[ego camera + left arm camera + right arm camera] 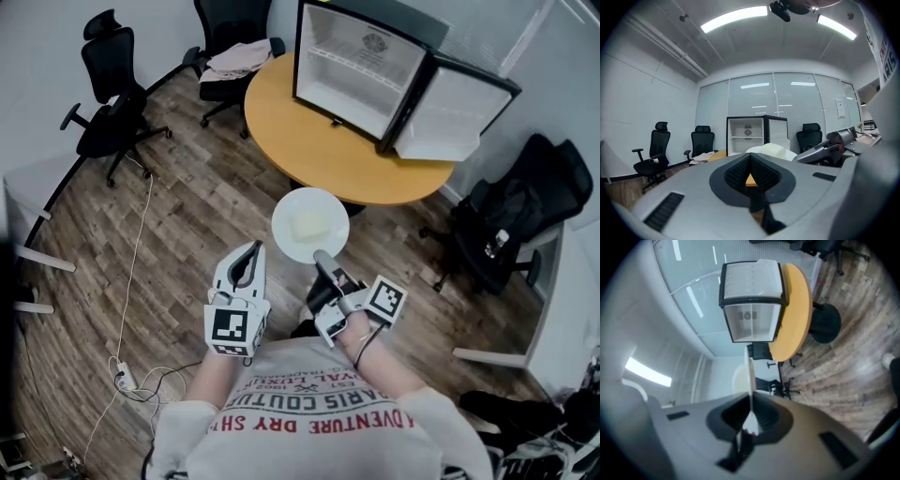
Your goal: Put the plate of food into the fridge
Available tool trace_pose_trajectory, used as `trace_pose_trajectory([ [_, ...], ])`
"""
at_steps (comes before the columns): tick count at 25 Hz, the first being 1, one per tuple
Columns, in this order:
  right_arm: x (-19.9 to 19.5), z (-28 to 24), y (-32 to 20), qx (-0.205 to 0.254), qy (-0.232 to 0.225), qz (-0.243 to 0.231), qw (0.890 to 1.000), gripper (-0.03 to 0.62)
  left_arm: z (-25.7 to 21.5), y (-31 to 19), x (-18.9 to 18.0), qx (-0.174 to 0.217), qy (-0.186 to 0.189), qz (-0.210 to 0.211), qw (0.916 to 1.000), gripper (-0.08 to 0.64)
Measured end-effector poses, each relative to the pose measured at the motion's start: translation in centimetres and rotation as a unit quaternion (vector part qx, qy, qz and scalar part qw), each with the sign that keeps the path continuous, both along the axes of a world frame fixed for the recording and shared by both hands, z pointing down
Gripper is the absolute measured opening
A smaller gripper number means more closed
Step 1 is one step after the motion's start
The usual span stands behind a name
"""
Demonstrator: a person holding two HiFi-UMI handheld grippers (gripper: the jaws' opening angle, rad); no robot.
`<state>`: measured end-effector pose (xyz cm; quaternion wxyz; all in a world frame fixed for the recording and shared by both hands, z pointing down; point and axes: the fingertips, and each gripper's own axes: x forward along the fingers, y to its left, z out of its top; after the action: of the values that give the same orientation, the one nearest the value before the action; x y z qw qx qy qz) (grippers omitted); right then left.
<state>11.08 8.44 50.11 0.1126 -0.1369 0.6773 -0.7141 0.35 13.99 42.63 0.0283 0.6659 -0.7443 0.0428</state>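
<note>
A white plate (310, 225) with a pale block of food (309, 226) hangs level in the air in front of me. My right gripper (322, 256) is shut on its near rim. In the right gripper view the plate (750, 373) runs edge-on as a thin line out of the closed jaws of that gripper (751, 406). My left gripper (253, 247) is beside the plate on the left, shut and holding nothing; its pads (740, 172) meet. The small fridge (361, 70) stands on the round wooden table (319, 141), its door (450, 112) swung open to the right and its white shelves bare.
Black office chairs stand at the far left (108, 94), behind the table with clothes on the seat (234, 61), and at the right with a bag (511, 225). A cable runs over the wood floor to a power strip (122, 380).
</note>
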Motion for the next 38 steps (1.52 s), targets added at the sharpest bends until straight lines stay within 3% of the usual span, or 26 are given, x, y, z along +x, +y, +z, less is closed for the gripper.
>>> trace_pose_trajectory([
  [8, 0.5, 0.5, -9.0, 0.007, 0.007, -0.015, 1.0, 0.038, 0.2, -7.7, 0.2, 0.005, 0.003, -0.024, 0.9997, 0.026],
  [17, -1.1, 1.4, -14.4, -0.001, 0.017, -0.002, 1.0, 0.038, 1.7, -13.3, -2.0, -0.012, 0.021, -0.012, 0.9996, 0.026],
  [23, -4.4, 1.9, -18.0, -0.006, 0.013, 0.024, 1.0, 0.038, 1.7, -18.3, -5.5, -0.007, 0.017, 0.021, 0.9996, 0.026],
  [26, -7.1, 1.7, -20.5, -0.003, 0.012, 0.06, 0.998, 0.038, 1.5, -21.7, -8.3, -0.004, 0.015, 0.061, 0.998, 0.026],
  [38, -15.4, 0.3, -30.3, -0.006, 0.019, 0.186, 0.982, 0.038, -0.1, -35.7, -16.8, -0.009, 0.012, 0.2, 0.9796, 0.026],
])
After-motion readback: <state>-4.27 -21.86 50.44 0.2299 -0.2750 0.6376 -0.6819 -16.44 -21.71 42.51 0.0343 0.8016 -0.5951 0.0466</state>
